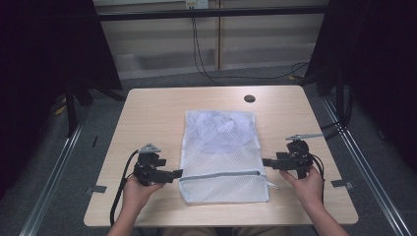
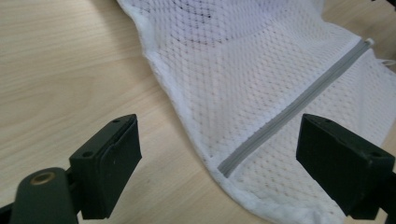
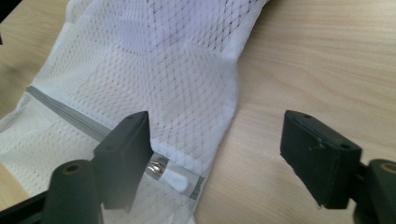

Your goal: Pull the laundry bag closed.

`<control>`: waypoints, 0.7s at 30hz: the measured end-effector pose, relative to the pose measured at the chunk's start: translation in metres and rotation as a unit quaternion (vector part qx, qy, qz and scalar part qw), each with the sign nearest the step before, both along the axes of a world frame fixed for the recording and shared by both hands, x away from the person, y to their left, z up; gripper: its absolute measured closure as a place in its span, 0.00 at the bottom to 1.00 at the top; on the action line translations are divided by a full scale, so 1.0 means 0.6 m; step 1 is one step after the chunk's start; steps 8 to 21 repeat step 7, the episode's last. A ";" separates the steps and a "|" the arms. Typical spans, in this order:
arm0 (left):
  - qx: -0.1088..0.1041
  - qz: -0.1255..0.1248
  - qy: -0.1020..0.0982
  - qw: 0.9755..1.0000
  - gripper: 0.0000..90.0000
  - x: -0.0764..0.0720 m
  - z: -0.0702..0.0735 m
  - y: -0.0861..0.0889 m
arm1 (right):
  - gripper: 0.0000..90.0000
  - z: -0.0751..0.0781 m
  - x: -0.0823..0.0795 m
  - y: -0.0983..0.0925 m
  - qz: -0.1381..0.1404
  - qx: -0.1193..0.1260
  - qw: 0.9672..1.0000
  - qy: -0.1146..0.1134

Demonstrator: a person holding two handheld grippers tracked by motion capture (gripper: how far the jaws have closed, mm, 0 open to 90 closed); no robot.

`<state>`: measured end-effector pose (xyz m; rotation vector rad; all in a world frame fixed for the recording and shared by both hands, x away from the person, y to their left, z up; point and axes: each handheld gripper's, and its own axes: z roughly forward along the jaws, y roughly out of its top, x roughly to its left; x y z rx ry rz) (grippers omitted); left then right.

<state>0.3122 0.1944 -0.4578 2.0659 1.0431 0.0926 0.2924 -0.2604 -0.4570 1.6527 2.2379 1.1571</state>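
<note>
A white mesh laundry bag [image 1: 221, 152] lies flat in the middle of the wooden table [image 1: 152, 113], with a pale garment showing through its far half. A grey zipper [image 1: 221, 175] runs across its near part. My left gripper [image 1: 177, 173] is open at the bag's left edge; in the left gripper view the zipper's end [image 2: 225, 166] lies between the wide jaws. My right gripper [image 1: 265, 161] is open at the bag's right edge. In the right gripper view the white zipper pull [image 3: 172, 174] sits just beside the left jaw, on the bag [image 3: 163, 60].
A round black grommet [image 1: 249, 98] sits near the table's far edge. Cables [image 1: 201, 54] trail over the floor behind the table, and dark curtains hang on both sides. Bare tabletop surrounds the bag.
</note>
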 end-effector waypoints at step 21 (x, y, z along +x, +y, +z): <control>0.006 0.014 -0.004 1.000 0.12 0.006 -0.004 0.008 | 0.16 -0.003 -0.001 -0.002 0.001 -0.018 1.000 -0.018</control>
